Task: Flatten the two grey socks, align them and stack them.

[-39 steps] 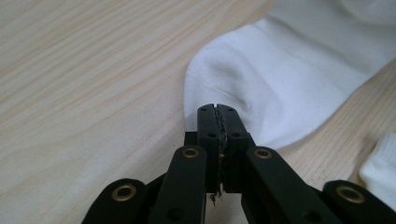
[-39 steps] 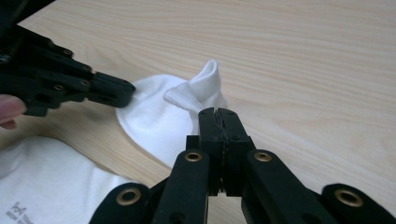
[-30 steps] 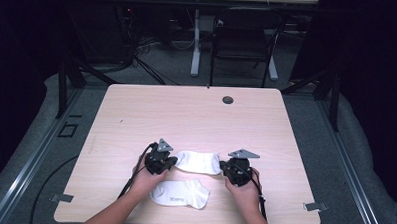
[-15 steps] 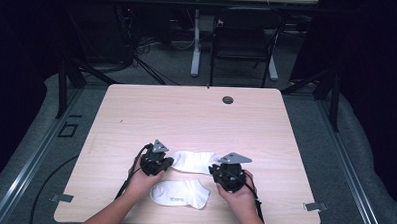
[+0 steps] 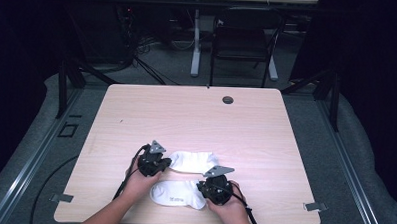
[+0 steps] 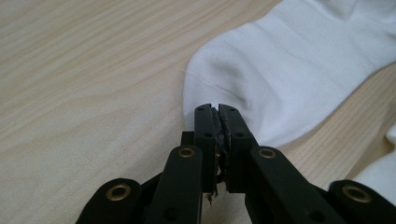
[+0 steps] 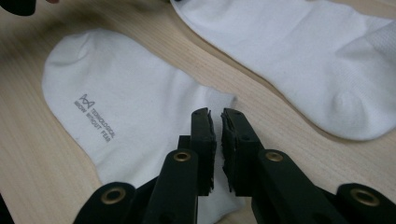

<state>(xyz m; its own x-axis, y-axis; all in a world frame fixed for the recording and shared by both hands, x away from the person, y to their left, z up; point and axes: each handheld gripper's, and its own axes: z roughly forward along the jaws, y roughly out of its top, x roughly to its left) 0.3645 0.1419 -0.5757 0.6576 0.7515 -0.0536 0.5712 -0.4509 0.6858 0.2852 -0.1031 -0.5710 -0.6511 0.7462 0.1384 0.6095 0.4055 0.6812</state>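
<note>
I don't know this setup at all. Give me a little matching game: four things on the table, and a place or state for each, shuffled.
Things:
1. plain sock
2. printed sock
3. left tool
4. round hole

Places or states:
A. near the far edge of the table
B. jaws together at a sock's end
C. grey lettering, nearest the person
D. white, no lettering showing, just beyond the other sock

Pairs: 1-D, 2-C, 3-B, 4-A

A lab or recording room: a bare wooden surface (image 5: 196, 117) with a cable hole (image 5: 228, 99) stands on grey floor between metal rails (image 5: 24, 161), with tangled cables (image 5: 138, 55), a dark chair (image 5: 241, 43) and black surroundings behind.
</note>
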